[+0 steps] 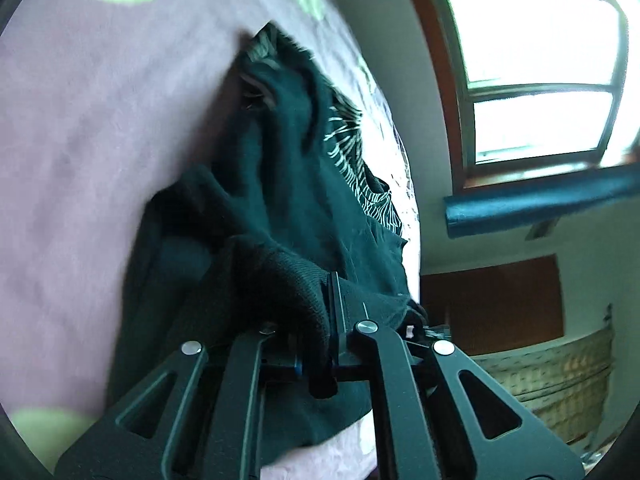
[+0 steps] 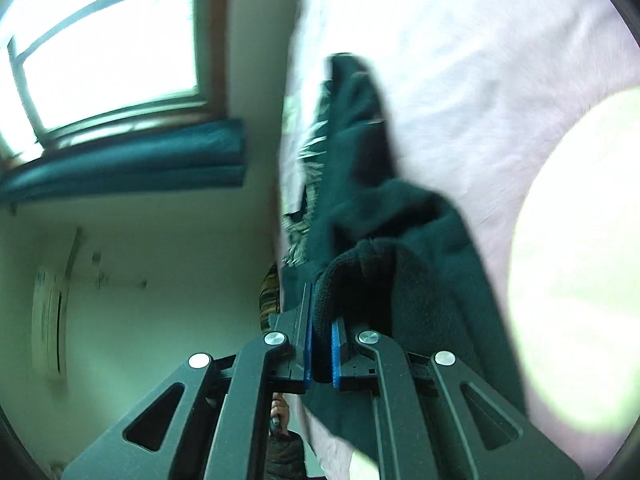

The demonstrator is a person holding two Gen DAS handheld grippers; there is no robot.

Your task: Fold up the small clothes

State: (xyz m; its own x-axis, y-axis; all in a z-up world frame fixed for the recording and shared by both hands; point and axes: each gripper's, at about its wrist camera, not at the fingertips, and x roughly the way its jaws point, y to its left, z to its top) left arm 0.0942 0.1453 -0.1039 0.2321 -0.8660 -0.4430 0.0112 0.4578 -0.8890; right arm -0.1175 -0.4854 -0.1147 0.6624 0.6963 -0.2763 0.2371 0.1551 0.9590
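Left claw point(image 1: 334, 320) clenched on a ribbed black edge of the dark garment point(image 1: 280, 184), cloth bunched between the jaws and spilling over the left finger. Right claw point(image 2: 322, 344) likewise clenched on a thick ribbed fold of the same garment point(image 2: 360, 184), blue pads point(image 2: 335, 350) pressing it from both sides.

Past the claws, garment stretched and hanging from the two grips – dark green-black, with a white line print point(image 1: 352, 152) on one part. Below and behind it, pink bedsheet point(image 1: 100, 140) with large pale green dots point(image 2: 576, 272), garment lying partly against it.

Farther off, pale wall, window point(image 1: 532, 72) with a brown wooden frame, very bright. Under the window – rolled teal curtain point(image 2: 132, 156). Woven basket point(image 1: 560, 384) low in the left view, near a brown cupboard point(image 1: 492, 300). All rather blurred.
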